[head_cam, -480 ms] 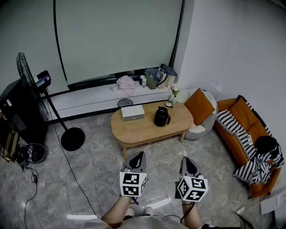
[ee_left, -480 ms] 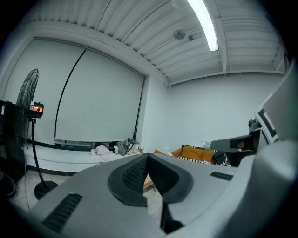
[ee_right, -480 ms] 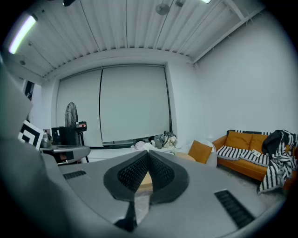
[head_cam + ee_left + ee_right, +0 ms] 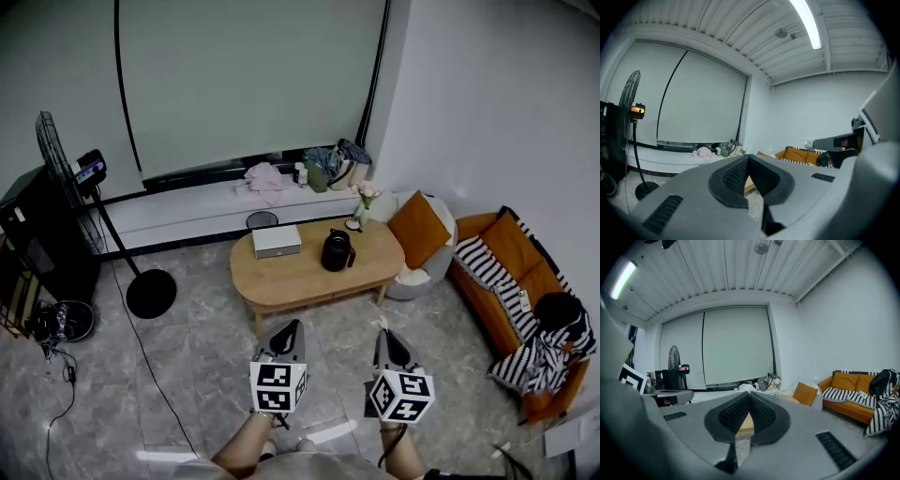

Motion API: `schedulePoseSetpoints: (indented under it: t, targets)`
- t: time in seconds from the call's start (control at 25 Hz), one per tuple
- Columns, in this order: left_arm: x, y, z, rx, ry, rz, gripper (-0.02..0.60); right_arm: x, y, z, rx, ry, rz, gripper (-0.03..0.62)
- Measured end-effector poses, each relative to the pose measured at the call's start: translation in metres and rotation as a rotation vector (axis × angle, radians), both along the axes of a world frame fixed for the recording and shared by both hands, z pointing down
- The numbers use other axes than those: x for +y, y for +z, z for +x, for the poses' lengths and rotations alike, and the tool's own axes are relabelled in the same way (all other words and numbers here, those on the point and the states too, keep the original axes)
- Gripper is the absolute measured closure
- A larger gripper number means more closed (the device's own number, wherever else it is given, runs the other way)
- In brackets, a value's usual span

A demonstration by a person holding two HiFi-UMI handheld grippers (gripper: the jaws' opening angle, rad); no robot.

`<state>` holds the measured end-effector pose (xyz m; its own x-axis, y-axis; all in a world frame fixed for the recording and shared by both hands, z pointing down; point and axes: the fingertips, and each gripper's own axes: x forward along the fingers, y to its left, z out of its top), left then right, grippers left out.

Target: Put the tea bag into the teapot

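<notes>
Head view: teapot (image 4: 336, 251) upright on table (image 4: 281, 277); left gripper (image 4: 296, 323), right gripper (image 4: 383, 332) closed, empty

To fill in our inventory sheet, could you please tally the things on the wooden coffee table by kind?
Teapot: 1
Box: 1
Vase of flowers: 1
Small dark item beside the vase, too small to identify: 1
Total: 4

Looking steeply down from head height, well back from the oval surface (image 4: 300, 272). Looking forward along the left tool (image 4: 294, 325) and right tool (image 4: 382, 335), toward that surface and the orange sofa (image 4: 506, 272).
</notes>
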<state>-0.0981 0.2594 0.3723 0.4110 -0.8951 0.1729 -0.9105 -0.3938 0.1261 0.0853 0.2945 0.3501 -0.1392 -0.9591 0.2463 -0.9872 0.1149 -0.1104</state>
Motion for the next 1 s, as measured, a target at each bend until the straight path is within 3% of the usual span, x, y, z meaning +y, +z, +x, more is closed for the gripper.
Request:
schedulePoseSetpoints:
  t: [0.36, 0.64, 1.0]
  targets:
    - [-0.014, 0.006, 0.030, -0.003, -0.025, -0.001, 0.569, -0.010, 0.010, 0.035, 0.010, -0.015, -0.019, 0.560]
    - [-0.016, 0.015, 0.049, -0.046, -0.005, -0.013, 0.569, -0.014, 0.023, 0.053, -0.021, -0.004, -0.040, 0.560]
    - [-0.052, 0.017, 0.064, -0.059, 0.010, -0.008, 0.569, -0.046, 0.032, 0.070, -0.030, 0.016, -0.055, 0.560]
